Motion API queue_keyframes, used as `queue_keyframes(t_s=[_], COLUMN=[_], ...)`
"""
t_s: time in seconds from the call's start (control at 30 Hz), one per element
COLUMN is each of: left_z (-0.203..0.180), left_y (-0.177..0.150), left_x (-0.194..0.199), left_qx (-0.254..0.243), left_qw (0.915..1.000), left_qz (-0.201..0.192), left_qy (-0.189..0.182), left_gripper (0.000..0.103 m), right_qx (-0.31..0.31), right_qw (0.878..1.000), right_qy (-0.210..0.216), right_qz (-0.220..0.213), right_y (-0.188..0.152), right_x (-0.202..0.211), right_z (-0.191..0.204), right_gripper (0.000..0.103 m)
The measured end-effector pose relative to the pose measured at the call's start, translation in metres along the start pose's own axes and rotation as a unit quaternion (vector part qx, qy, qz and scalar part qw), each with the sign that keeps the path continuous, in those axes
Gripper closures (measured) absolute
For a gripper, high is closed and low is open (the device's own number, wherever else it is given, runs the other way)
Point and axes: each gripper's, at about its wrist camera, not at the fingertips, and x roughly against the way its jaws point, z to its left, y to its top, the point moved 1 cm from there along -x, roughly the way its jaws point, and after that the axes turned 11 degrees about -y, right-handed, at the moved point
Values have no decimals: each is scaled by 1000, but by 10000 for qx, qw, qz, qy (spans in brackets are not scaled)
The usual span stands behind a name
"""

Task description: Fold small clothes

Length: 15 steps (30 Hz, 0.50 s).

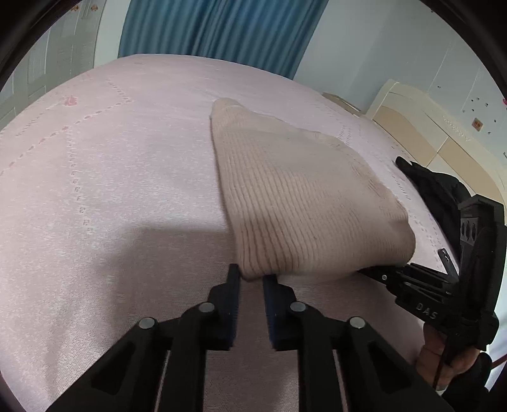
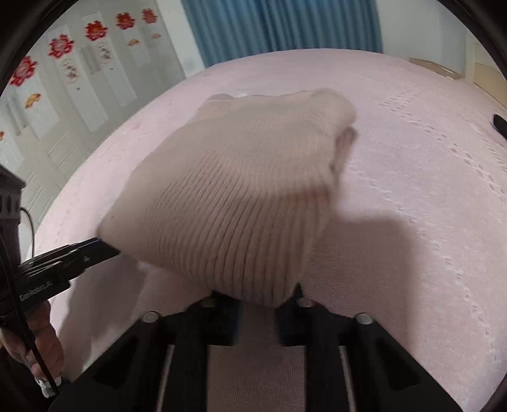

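A beige ribbed knit garment (image 1: 301,196) lies folded on the pink bed cover (image 1: 111,190). My left gripper (image 1: 252,275) is shut on its near left corner, with the knit pinched between the two fingertips. My right gripper (image 1: 367,272) reaches in from the right, its tip under the garment's near right corner. In the right wrist view the garment (image 2: 234,196) is lifted at its near edge and drapes over my right gripper (image 2: 263,296), hiding the fingertips, which close on that edge. The left gripper (image 2: 104,247) holds the far left corner there.
A black object (image 1: 434,187) lies on the bed at the right, behind the right gripper. A cream cabinet (image 1: 412,126) stands beyond the bed's right edge. Blue curtains (image 1: 215,28) hang at the back, and a wardrobe with red decorations (image 2: 63,73) is at the left.
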Motion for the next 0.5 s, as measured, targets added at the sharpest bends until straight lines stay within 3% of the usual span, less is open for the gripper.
queue_keyframes(t_s=[0.1, 0.27, 0.4, 0.5], left_z=[-3, -14, -29, -25], left_y=[-1, -8, -15, -15], left_x=[2, 4, -3, 7], left_qx=[-63, -39, -422, -328], left_qw=[10000, 9994, 9989, 9992], left_qz=[-65, 18, 191, 229], left_qy=[9, -344, -55, -89], left_gripper=[90, 90, 90, 90], right_qx=[20, -338, -245, -232], right_qw=[9998, 9989, 9993, 9996], right_qy=[-35, -24, -237, -133], right_qz=[-188, -332, -134, 25], right_y=[0, 0, -4, -5], right_x=[7, 23, 20, 23], right_z=[0, -23, -26, -28], right_gripper=[92, 93, 92, 87])
